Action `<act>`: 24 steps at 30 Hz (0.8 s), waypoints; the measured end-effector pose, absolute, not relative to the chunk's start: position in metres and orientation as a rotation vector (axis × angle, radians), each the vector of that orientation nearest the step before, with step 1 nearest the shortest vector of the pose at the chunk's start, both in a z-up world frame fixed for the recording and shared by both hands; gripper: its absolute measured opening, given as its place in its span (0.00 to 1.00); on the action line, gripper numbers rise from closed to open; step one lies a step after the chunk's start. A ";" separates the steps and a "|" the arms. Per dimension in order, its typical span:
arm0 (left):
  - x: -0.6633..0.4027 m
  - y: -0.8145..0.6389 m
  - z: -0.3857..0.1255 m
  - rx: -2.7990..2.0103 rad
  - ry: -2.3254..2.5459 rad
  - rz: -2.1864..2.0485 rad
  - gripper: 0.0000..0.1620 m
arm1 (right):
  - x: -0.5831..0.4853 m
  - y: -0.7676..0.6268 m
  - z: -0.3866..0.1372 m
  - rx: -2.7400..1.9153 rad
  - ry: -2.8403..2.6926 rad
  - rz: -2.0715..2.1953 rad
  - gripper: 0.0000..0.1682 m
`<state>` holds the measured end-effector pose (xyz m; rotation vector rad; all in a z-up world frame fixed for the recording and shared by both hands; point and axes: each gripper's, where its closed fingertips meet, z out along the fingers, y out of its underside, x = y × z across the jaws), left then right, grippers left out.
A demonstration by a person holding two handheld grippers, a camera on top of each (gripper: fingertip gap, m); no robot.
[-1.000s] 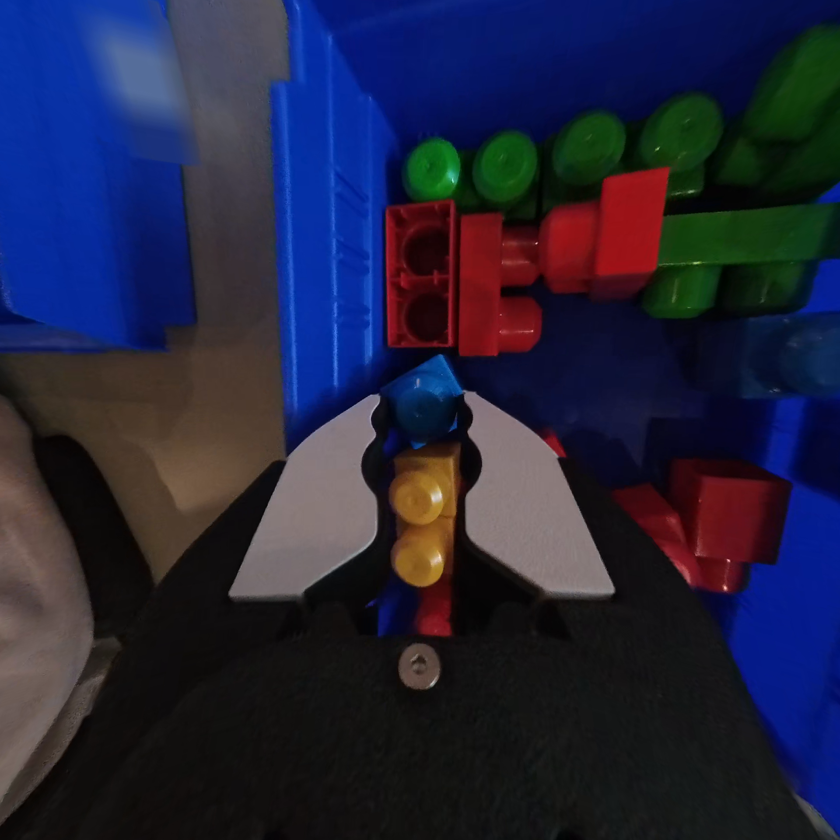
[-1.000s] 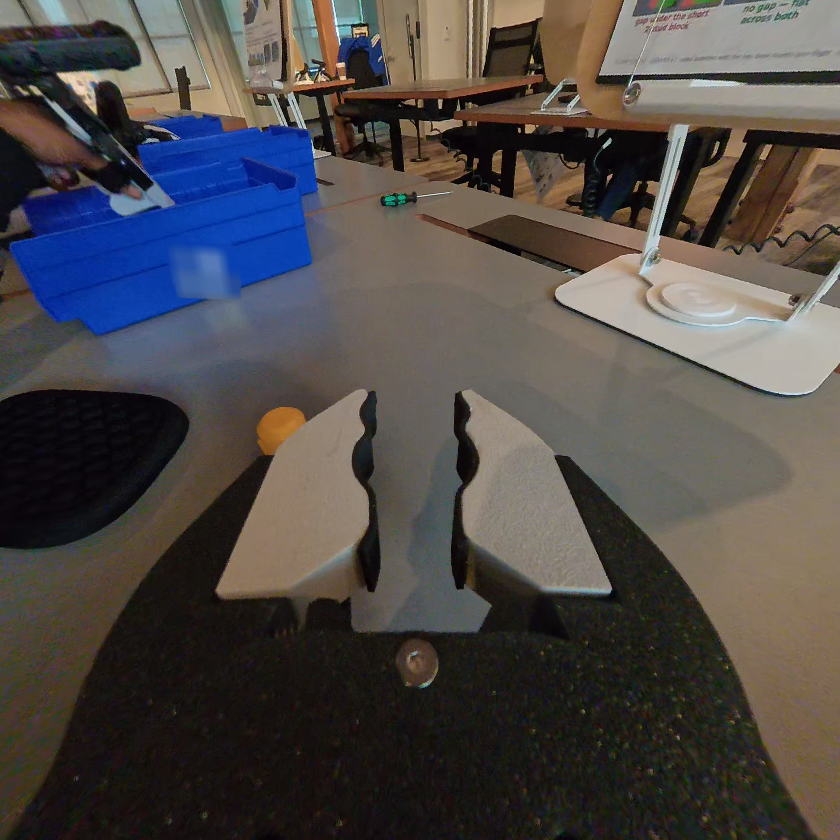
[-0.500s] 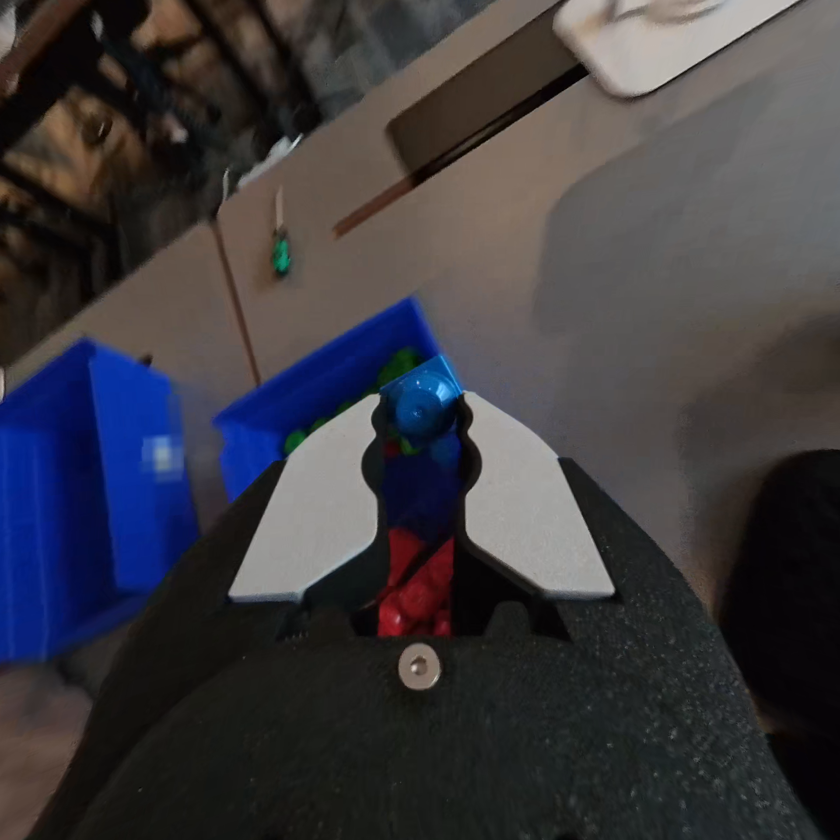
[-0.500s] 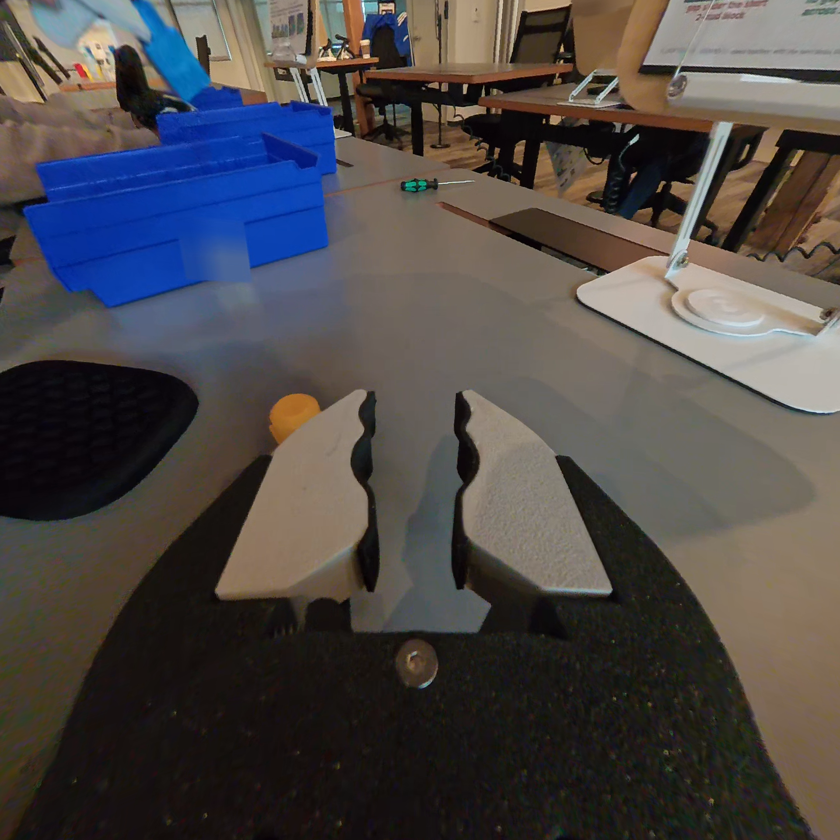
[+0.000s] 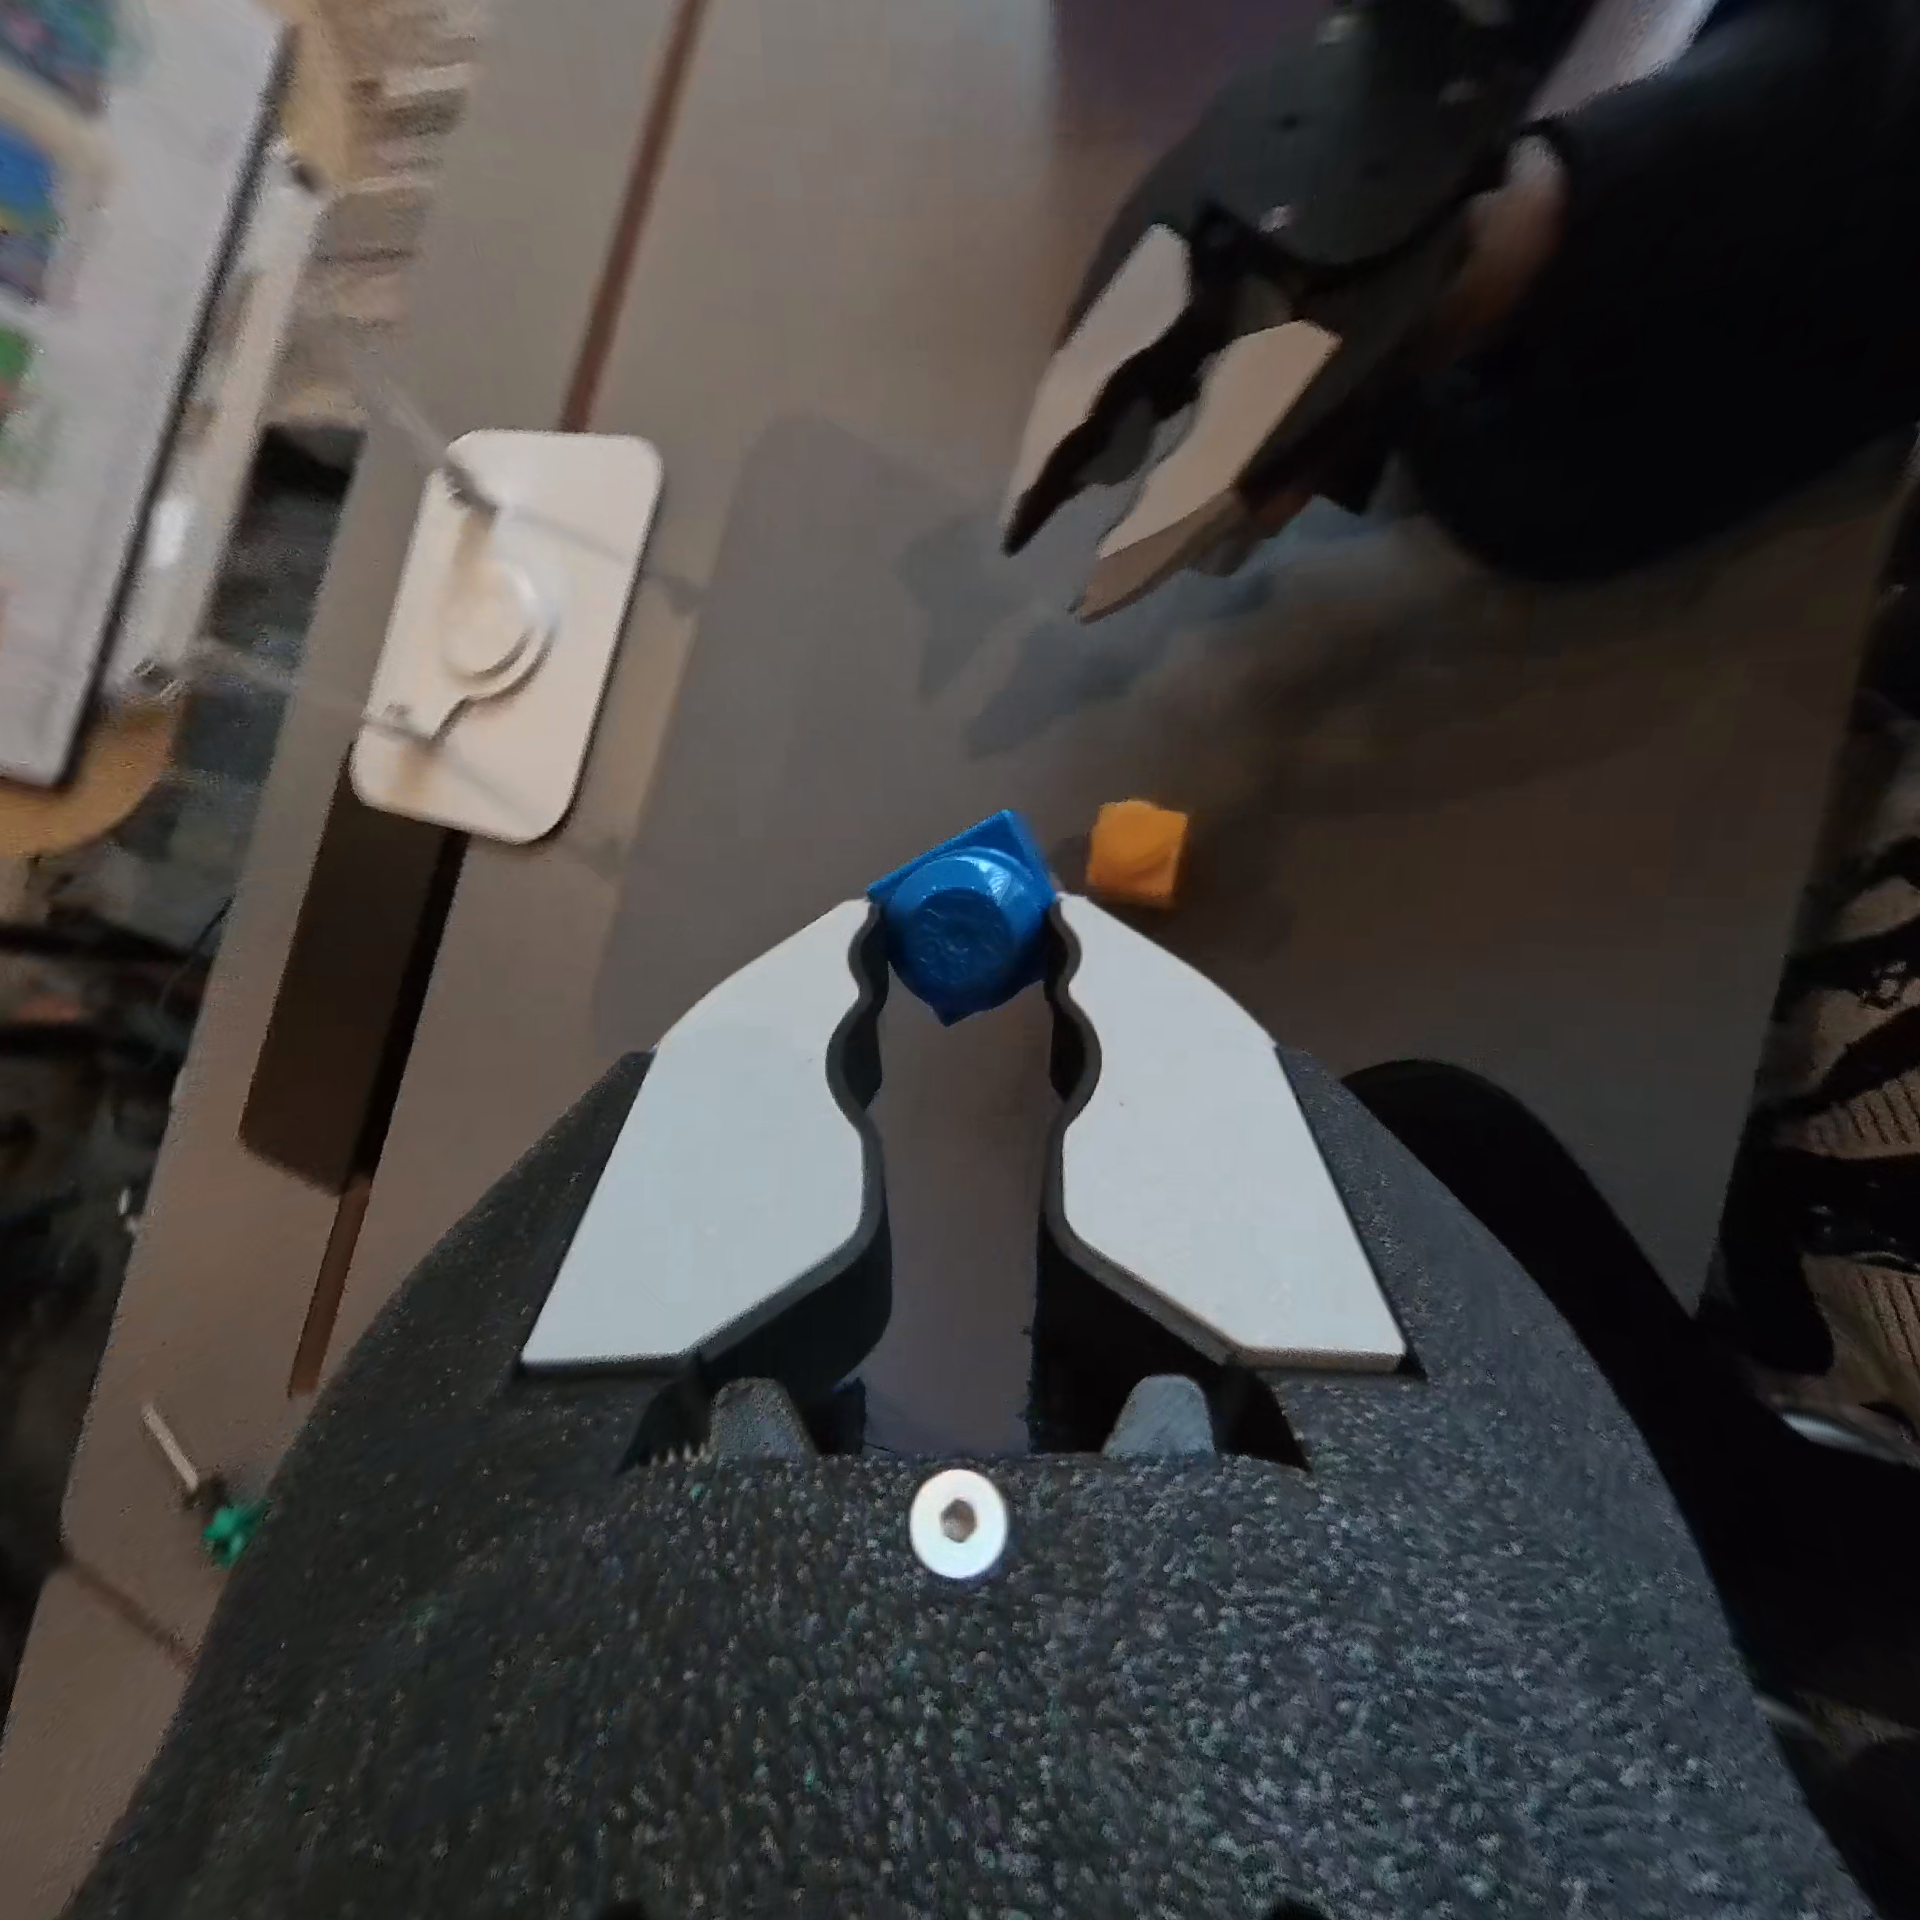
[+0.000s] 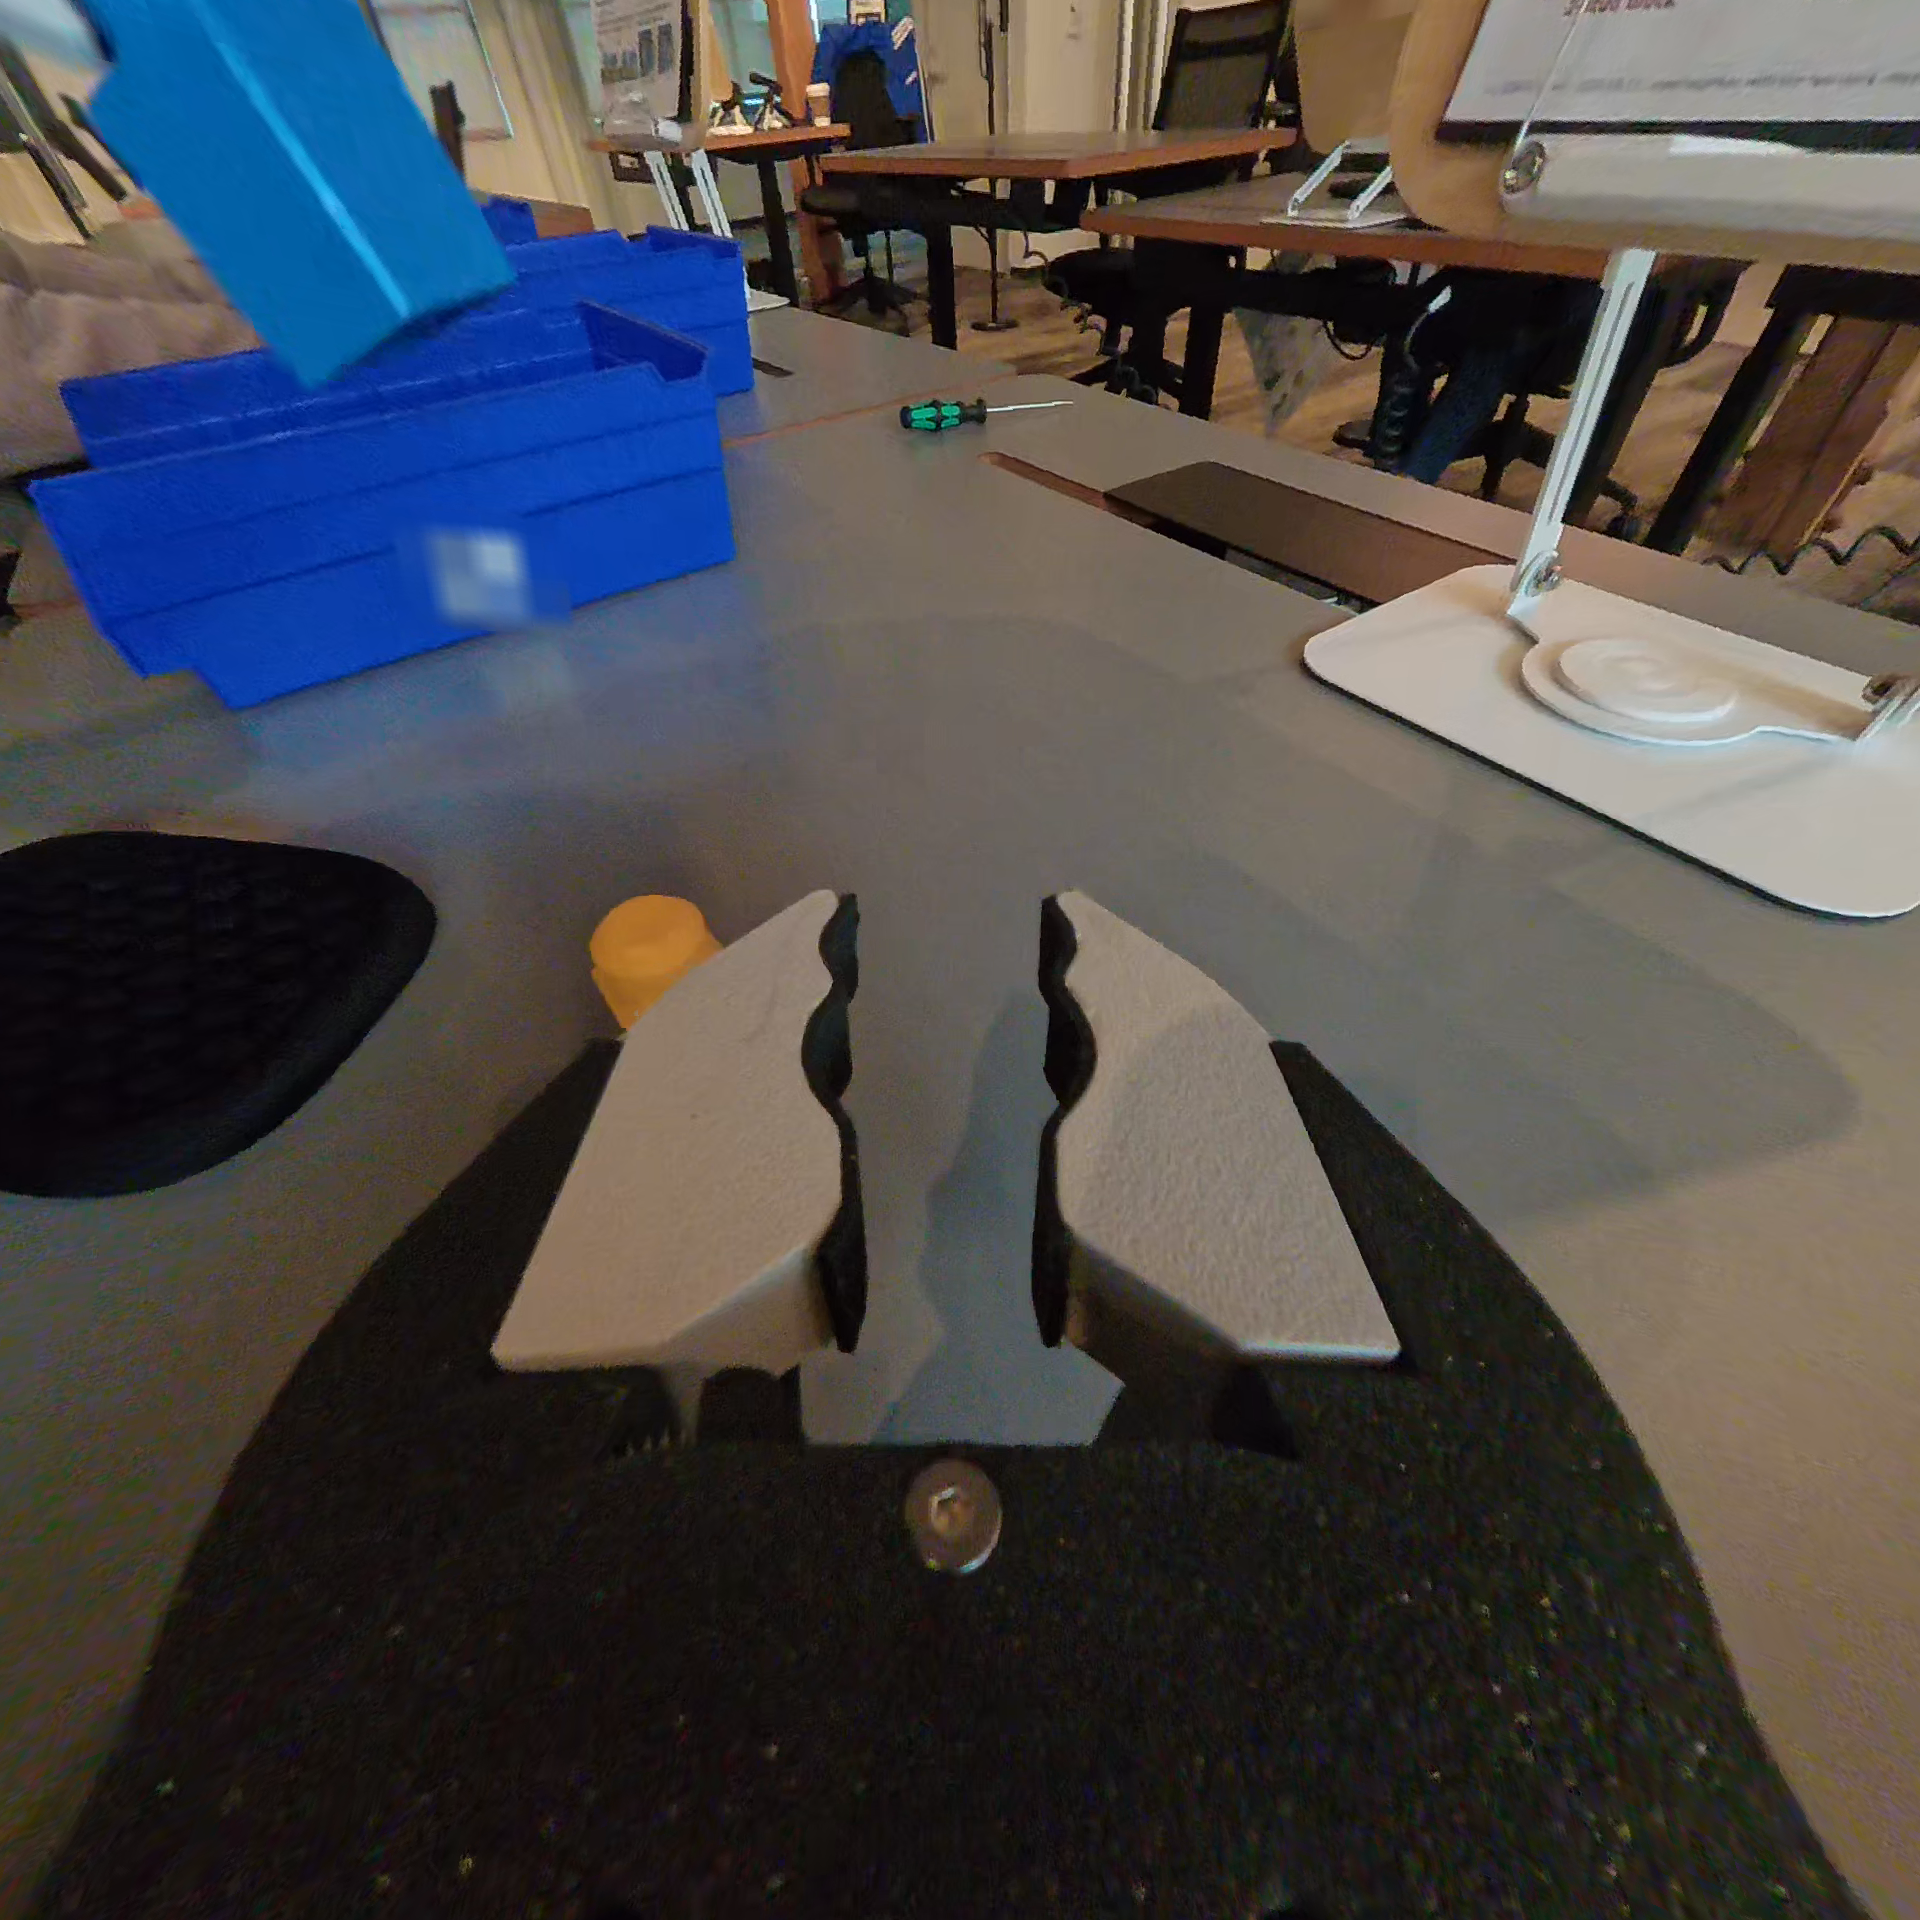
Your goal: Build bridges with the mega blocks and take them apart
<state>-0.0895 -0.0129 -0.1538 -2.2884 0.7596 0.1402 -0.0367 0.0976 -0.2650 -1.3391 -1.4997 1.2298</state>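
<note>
Left wrist view: blue block (image 5: pixel 964 940) pinched at left claw (image 5: pixel 961 925) tips.

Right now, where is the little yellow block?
The yellow block sits on the grey table, just left of the right gripper, near the black pad.

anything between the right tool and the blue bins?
Only the orange block, just left of the right tool; beyond it bare grey table up to the blue bins, per right wrist view.
</note>
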 end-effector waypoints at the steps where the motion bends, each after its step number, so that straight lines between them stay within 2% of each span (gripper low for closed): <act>1: -0.078 -0.008 -0.160 -2.288 0.809 0.120 0.18 | -0.037 0.099 -0.266 -1.345 -1.498 1.225 0.20; 14: -0.016 0.035 -0.240 -2.352 1.187 -0.050 0.18 | -0.031 0.134 -0.268 -1.472 -1.375 1.183 0.19; 24: -0.009 0.041 -0.272 -2.243 1.513 -0.088 0.18 | -0.029 0.139 -0.266 -1.490 -1.340 1.197 0.19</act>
